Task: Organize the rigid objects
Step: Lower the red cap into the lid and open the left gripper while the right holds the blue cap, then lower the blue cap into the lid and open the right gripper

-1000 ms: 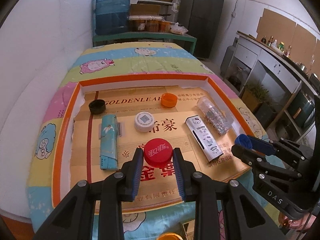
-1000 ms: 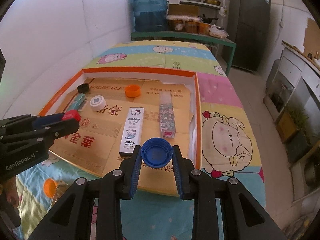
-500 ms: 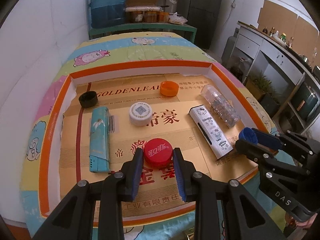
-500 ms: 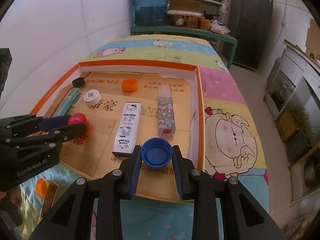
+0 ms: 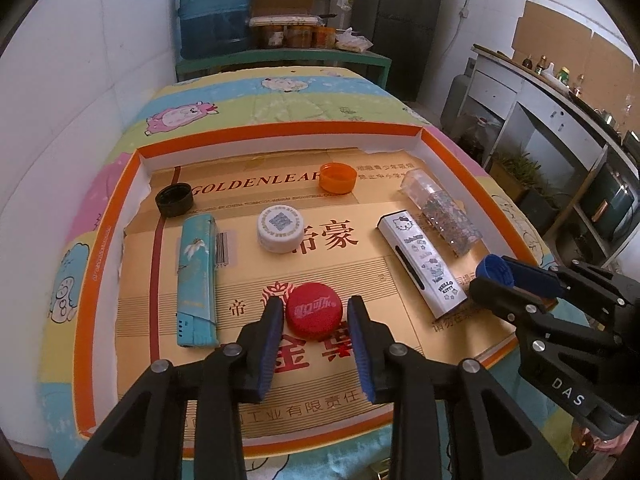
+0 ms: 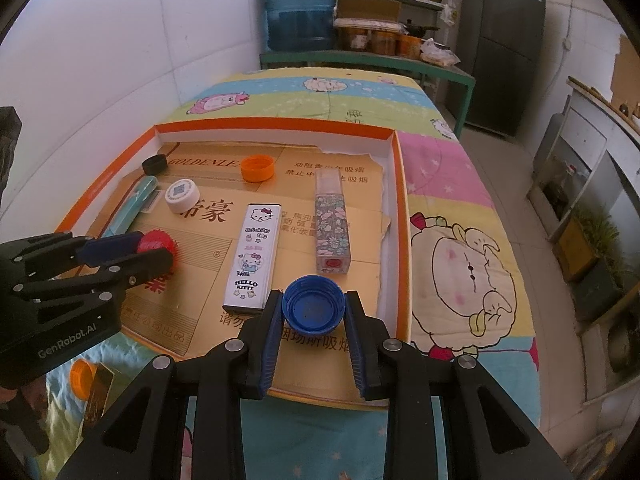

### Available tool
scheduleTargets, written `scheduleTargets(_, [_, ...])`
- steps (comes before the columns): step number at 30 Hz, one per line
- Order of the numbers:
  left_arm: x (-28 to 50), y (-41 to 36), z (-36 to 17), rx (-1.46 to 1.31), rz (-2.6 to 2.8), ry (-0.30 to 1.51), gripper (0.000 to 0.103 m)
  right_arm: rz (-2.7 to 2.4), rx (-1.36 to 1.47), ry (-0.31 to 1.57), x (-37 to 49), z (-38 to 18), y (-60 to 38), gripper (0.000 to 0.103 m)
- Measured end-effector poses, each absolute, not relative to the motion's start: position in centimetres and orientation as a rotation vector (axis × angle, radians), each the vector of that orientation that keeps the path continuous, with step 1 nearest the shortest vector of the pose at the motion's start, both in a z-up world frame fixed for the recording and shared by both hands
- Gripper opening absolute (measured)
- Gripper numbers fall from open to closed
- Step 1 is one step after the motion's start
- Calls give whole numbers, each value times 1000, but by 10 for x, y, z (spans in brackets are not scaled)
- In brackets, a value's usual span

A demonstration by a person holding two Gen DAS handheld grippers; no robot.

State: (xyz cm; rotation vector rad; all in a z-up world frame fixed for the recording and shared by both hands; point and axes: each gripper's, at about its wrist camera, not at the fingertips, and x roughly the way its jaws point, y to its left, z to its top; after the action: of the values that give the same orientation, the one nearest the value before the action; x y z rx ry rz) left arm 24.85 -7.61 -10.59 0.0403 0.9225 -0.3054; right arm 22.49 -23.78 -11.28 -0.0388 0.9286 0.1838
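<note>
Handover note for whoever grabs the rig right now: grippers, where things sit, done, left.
Left gripper: jaws have just been opening; red plastic bottle cap sits between them on the cardboard liner, with a gap at the right pad.
Right gripper: shut on blue plastic bottle cap, open side up, over the tray's near right corner.
Orange-rimmed tray holds black cap, orange cap, white cap, teal lighter, Hello Kitty case, floral lighter.
Done: red cap set down.
Left: place blue cap, probably beside the case.

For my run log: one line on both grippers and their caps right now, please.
left gripper: jaws just opened, red cap between them, released on tray | right gripper: shut on blue cap
</note>
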Motion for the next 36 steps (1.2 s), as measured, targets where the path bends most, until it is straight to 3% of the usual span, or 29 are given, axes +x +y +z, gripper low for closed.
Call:
scheduleTargets(5, [248, -77, -105, 33, -320, 924, 52, 185, -25, 926, 225, -114, -239, 32])
scheduleTargets(10, [245, -77, -101, 30, -330, 912, 53, 184, -13, 911, 223, -110, -240, 39])
scheduleTargets(19, [236, -76, -88, 31, -328, 870, 53, 181, -4, 900, 217, -103, -241, 40])
scheduleTargets(23, [234, -74, -83, 28, -328, 861, 60, 181, -4, 896, 214, -99, -240, 40])
scheduleTargets(36, [216, -65, -68, 17, -322, 827, 60, 179, -7, 873, 195, -84, -236, 40])
